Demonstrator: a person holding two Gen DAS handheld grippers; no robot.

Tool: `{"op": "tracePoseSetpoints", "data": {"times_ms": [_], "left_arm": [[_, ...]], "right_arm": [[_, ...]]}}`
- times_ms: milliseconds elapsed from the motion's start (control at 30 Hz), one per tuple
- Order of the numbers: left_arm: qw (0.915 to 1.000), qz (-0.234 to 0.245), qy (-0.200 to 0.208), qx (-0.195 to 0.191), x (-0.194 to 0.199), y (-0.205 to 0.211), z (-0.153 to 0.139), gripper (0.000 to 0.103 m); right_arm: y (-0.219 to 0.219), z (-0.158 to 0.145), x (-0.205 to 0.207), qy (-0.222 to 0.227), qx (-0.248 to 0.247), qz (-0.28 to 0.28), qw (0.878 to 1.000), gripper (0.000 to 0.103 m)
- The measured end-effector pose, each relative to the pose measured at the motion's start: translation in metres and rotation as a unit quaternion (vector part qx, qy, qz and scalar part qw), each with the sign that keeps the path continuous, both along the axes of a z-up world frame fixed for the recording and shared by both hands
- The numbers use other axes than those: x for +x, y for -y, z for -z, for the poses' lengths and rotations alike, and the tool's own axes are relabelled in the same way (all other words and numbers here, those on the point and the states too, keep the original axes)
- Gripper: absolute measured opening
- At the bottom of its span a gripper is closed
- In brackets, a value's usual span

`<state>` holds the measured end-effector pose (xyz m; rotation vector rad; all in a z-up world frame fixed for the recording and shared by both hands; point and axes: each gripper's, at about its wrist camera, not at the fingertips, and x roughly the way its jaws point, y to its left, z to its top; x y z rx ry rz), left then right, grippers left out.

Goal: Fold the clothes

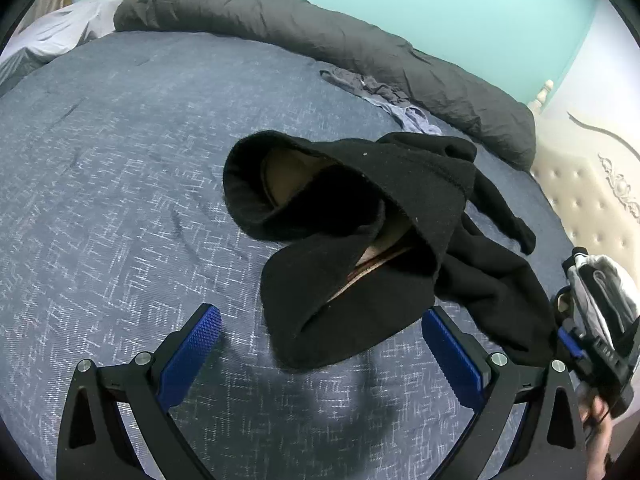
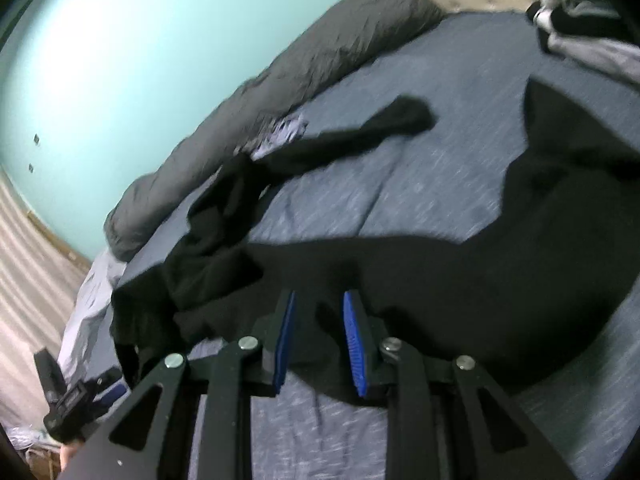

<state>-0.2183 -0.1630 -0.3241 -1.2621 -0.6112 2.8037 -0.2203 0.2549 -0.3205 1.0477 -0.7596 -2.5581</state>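
A black hooded garment (image 1: 360,232) lies crumpled on the blue patterned bedspread (image 1: 120,200), its hood open toward me and a tan lining showing inside. My left gripper (image 1: 320,328) is wide open just short of the hood's near edge, empty. In the right wrist view the same black garment (image 2: 460,272) spreads across the bed, a sleeve (image 2: 380,124) trailing away. My right gripper (image 2: 320,312) is partly open, its blue pads (image 2: 354,340) either side of a fold of the garment's near edge; the frame is blurred. The right gripper also shows in the left wrist view (image 1: 596,356).
A rolled grey duvet (image 1: 320,48) runs along the far side by the teal wall. A small bluish-grey garment (image 1: 380,96) lies beside it. A white and black garment (image 1: 600,284) sits at the right edge. A cream tufted headboard (image 1: 580,192) stands right.
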Motion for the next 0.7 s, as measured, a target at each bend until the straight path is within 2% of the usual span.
{"op": "tracePoseSetpoints", "data": {"times_ms": [267,467,700], "left_arm": [[1.0,0.003,0.0,-0.009,-0.002,-0.009,0.004,0.102],[0.9998,-0.011,0.011,-0.013,-0.005,-0.003,0.012,0.102],[0.9994,-0.018,0.03,0.005,-0.01,0.002,0.027,0.102]], "right_arm": [[0.021,0.006,-0.004,0.002,-0.032,-0.039,0.999,0.024],[0.024,0.012,-0.011,0.007,-0.047,-0.041,0.998,0.025],[0.025,0.017,-0.015,0.018,-0.062,-0.04,0.997,0.025]]}}
